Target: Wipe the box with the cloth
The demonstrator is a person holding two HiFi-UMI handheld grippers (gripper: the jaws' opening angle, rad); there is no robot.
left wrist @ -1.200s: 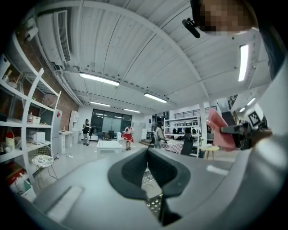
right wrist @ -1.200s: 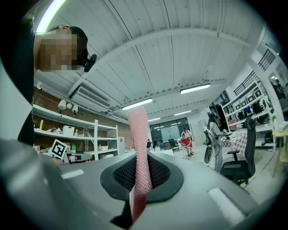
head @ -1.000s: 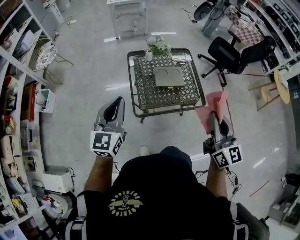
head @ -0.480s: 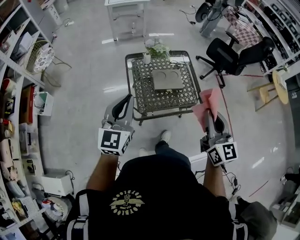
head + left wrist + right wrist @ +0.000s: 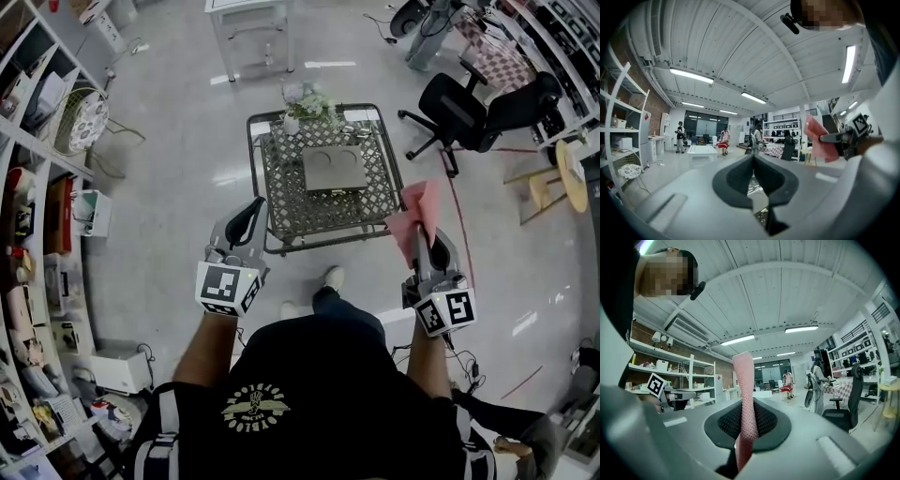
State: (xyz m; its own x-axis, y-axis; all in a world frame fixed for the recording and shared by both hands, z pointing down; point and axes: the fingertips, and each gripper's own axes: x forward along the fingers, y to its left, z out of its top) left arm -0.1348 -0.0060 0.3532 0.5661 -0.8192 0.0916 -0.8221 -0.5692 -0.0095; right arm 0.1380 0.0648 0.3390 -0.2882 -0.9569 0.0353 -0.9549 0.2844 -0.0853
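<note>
My right gripper point(image 5: 424, 232) pinches the pink cloth point(image 5: 416, 214), which stands up between its 2 jaws. My left gripper point(image 5: 251, 212) is pressed together on nothing. Both hang at the near rim of the wire mesh table point(image 5: 319, 242). The flat grey box point(image 5: 334, 171) lies mid-top, well apart from them, with a vase of greenery point(image 5: 302, 101) behind it. Since 1 s ago, the left gripper has come in beside the table's near-left corner.

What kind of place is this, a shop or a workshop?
Probably a lab or workshop space: cluttered storage shelves along one wall, an office chair, and a white worktable on a bare polished floor.
</note>
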